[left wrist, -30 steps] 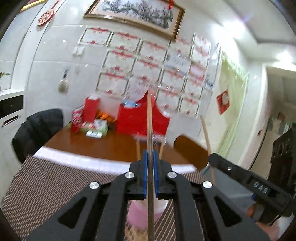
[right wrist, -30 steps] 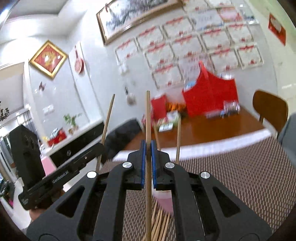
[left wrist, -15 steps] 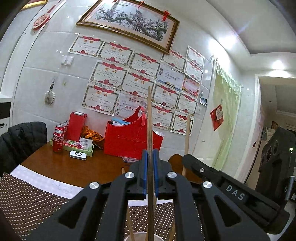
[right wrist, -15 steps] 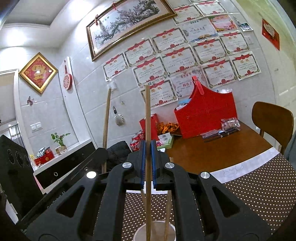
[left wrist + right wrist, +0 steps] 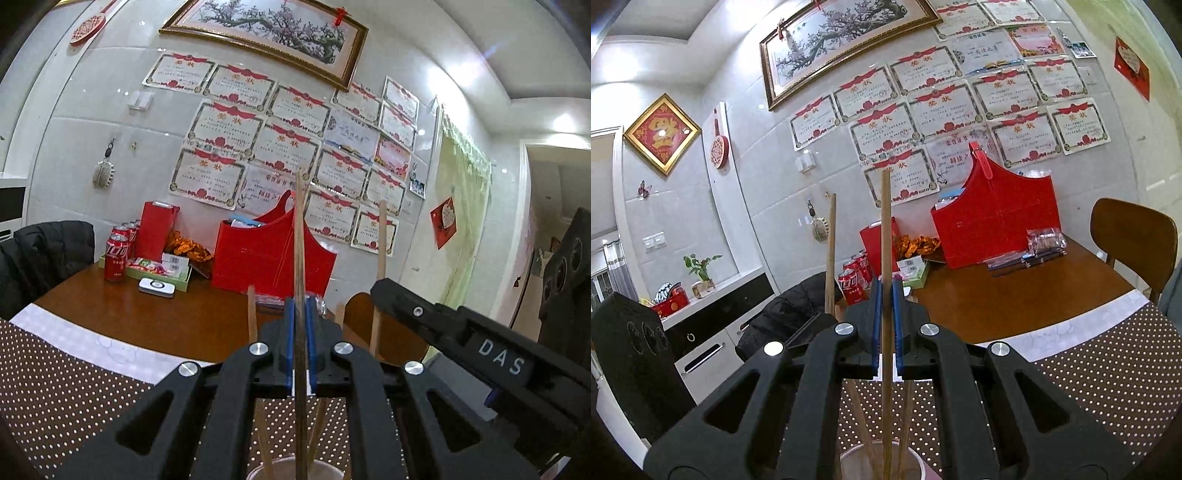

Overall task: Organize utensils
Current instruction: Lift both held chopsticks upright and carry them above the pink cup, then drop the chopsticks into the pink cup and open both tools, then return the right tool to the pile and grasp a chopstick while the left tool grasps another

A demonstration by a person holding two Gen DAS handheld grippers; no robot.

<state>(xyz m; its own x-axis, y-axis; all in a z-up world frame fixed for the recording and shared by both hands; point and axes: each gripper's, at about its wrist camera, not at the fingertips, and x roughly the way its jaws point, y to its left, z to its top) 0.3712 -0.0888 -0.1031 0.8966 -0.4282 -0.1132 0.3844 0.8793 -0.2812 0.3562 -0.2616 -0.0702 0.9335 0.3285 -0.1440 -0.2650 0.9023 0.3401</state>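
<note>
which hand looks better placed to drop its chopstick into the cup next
Right, narrowly. The right gripper holds its chopstick upright with the lower end already inside the cup. The left gripper's chopstick also hangs over it.

The right hand-held gripper (image 5: 885, 314) has its blue pads (image 5: 875, 325) pinched on an upright wooden chopstick (image 5: 885, 229), whose lower end reaches into a white cup (image 5: 916, 466) at the bottom edge, among other chopsticks (image 5: 905, 417) leaning there. The cup stands on a brown dotted mat (image 5: 1108, 373) covering the near part of the desk (image 5: 1015, 299). To the left, another chopstick (image 5: 831, 251) rises upright above the left hand-held gripper (image 5: 812, 325). A red basket (image 5: 997, 221) and cola cans (image 5: 851, 282) sit at the far side by the wall.
</note>
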